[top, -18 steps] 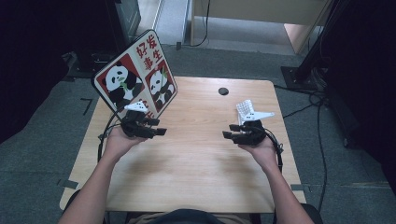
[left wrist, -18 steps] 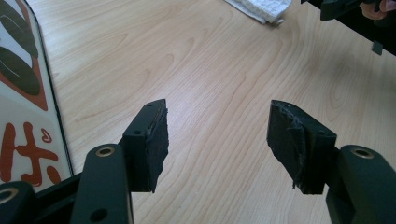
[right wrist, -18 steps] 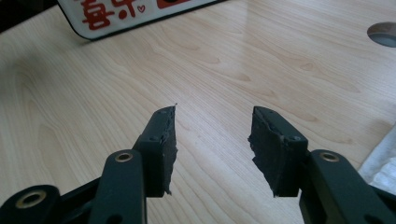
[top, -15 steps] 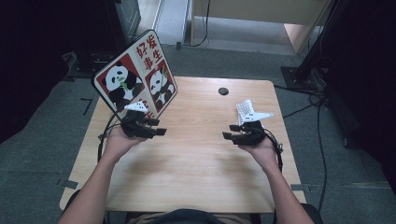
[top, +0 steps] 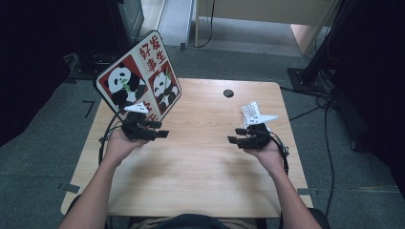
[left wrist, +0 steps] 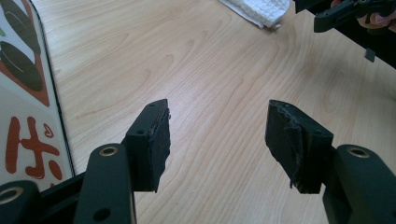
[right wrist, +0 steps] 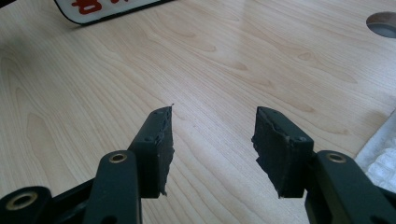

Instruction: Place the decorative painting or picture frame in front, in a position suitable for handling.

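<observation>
The left gripper (top: 160,133) was held above the wooden table (top: 200,181), and its jaws stood wide apart with nothing between them. In the left gripper view (left wrist: 217,135) only bare wood lay in the gap between the two black jaws. To the left of these jaws, just beside them, there was the panda board (left wrist: 23,121) (a white panel with red characters and black panda pictures, with a dark edge). In the high view the board (top: 138,78) stood tilted behind the left gripper, and I could not tell whether it touched the gripper's body. Far ahead of the left jaws, at the top of that view, lay the white cloth (left wrist: 261,9), and the jaws of the other gripper were near it.

The right gripper (top: 234,140) was also held over the table with the jaws apart and empty. In the right gripper view (right wrist: 212,135) the gap showed only the wood grain. The white cloth (right wrist: 380,154) lay just to the right of the right jaw, near it but not between the jaws. In the high view the cloth (top: 250,112) was behind the right gripper. Far ahead of the right jaws, to the left, the lower edge of the panda board (right wrist: 107,7) was seen, and to the right a small dark round hole (right wrist: 383,23) in the table.
</observation>
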The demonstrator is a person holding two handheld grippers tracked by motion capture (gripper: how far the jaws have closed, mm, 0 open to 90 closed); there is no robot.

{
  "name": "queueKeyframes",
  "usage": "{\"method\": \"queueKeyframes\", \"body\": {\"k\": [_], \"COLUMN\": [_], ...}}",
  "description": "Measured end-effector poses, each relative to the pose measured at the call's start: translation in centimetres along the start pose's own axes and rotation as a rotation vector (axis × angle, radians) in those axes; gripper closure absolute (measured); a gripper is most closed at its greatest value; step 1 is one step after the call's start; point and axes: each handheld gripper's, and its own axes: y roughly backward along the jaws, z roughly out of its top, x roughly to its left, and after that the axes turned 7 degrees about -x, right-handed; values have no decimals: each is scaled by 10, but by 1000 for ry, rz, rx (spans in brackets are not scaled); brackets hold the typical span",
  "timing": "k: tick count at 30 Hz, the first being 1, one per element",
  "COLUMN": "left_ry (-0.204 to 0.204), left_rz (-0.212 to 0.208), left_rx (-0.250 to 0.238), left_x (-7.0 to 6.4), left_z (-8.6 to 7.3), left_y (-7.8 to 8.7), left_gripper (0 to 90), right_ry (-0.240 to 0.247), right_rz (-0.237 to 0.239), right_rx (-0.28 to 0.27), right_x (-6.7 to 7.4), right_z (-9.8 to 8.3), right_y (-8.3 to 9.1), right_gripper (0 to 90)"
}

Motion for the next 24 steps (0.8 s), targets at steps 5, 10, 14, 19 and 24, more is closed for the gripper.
{"method": "queueKeyframes", "body": {"k": [5, 10, 14, 19, 24], "left_ry": [0, -2, -1, 5, 19], "left_rz": [-7, -6, -4, -13, -22], "left_rx": [9, 13, 0, -12, -20], "left_x": [-1, -1, -2, -2, -3], "left_z": [0, 0, 0, 0, -2], "left_y": [0, 1, 4, 10, 15], "left_gripper": [405, 404, 392, 393, 389], "right_ry": [-9, -2, 0, -14, -15], "right_rz": [0, 2, 3, 6, 8], "right_rx": [4, 22, 20, 19, 11], "right_x": [0, 1, 0, -2, -4], "right_z": [0, 0, 0, 1, 4], "right_y": [0, -2, -1, 0, 0], "right_gripper": [483, 486, 486, 487, 487]}}
